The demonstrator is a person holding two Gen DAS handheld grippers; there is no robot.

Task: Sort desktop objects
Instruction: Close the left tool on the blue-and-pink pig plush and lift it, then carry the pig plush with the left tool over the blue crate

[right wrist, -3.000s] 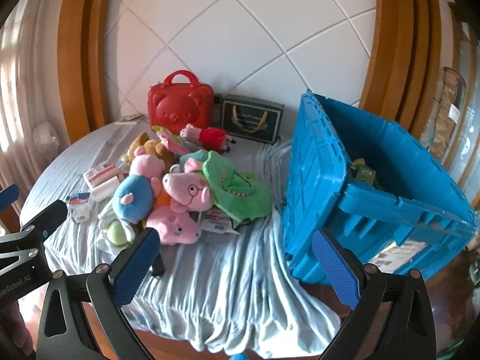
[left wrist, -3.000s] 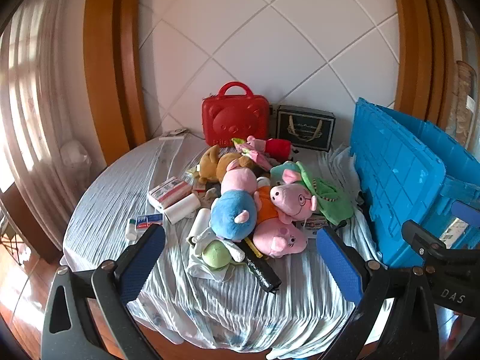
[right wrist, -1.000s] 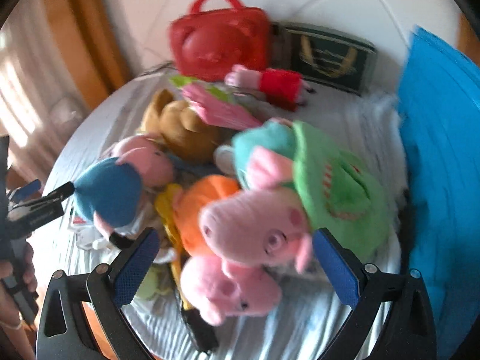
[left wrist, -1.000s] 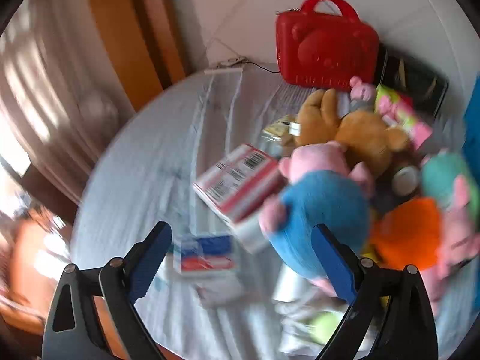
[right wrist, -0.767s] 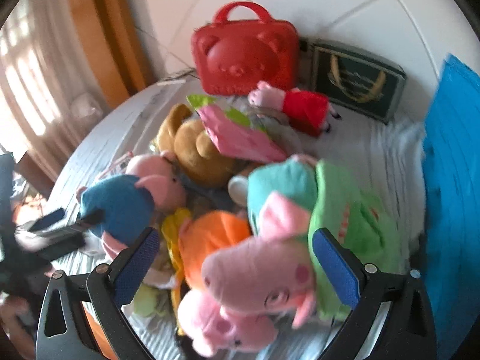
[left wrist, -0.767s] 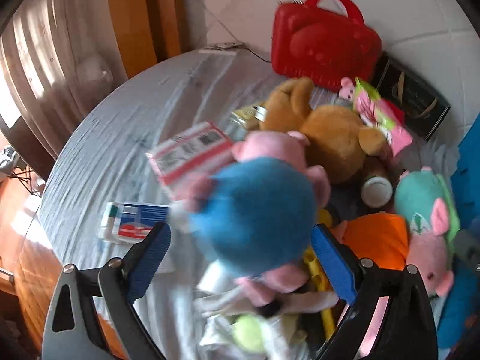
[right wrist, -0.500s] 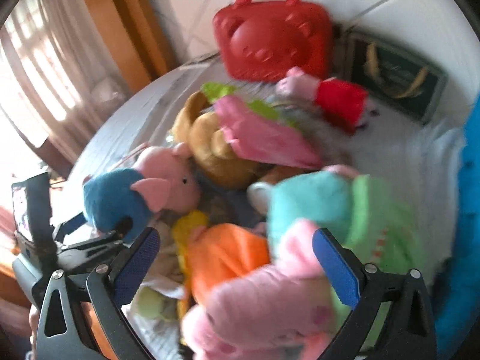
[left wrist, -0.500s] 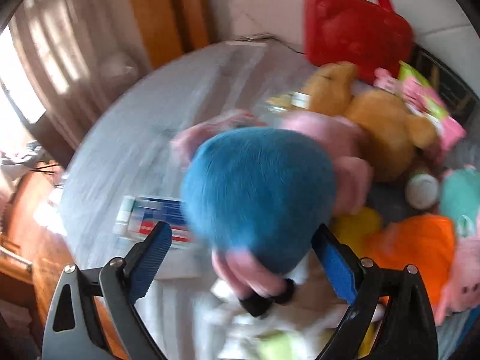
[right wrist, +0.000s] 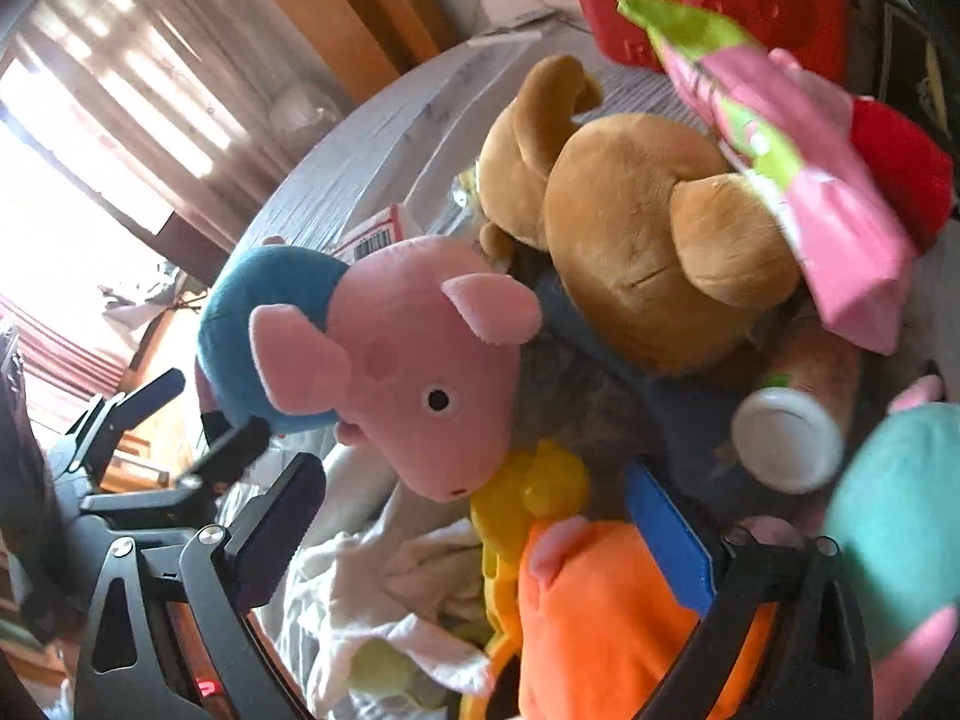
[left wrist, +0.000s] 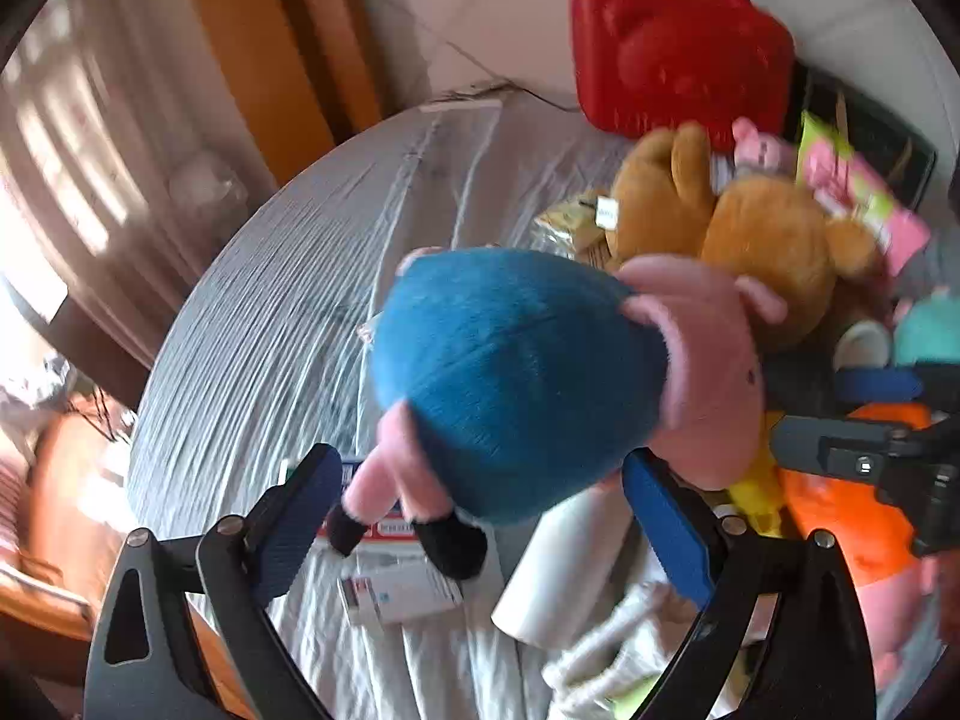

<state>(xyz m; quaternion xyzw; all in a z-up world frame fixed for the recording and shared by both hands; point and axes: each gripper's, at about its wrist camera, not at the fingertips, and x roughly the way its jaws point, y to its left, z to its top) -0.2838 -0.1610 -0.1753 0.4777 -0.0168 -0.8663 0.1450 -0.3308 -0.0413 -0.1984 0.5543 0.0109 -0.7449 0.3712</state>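
A plush pig with a pink head (right wrist: 420, 360) and a blue body (left wrist: 516, 378) lies on the left side of the toy pile. My left gripper (left wrist: 480, 516) is open, and the blue body fills the space between its two blue pads (left wrist: 300, 516). In the right wrist view the left gripper (right wrist: 180, 420) straddles the pig's back end. My right gripper (right wrist: 474, 534) is also open, low over a yellow toy (right wrist: 528, 498) and an orange plush (right wrist: 600, 618), just under the pig's snout. Behind the pig lies a brown bear (right wrist: 648, 228).
A red bear-faced case (left wrist: 678, 48) and a dark gift bag (left wrist: 864, 144) stand at the back by the wall. Small boxes (left wrist: 396, 594) and a white roll (left wrist: 552, 576) lie under the pig. A pink-green packet (right wrist: 810, 138), a white-capped bottle (right wrist: 786, 438) and a teal plush (right wrist: 894, 510) crowd the right.
Both grippers have come down and in from a wide view of the table. The left one has closed in around the blue pig. The right one has swung left toward the same pig.
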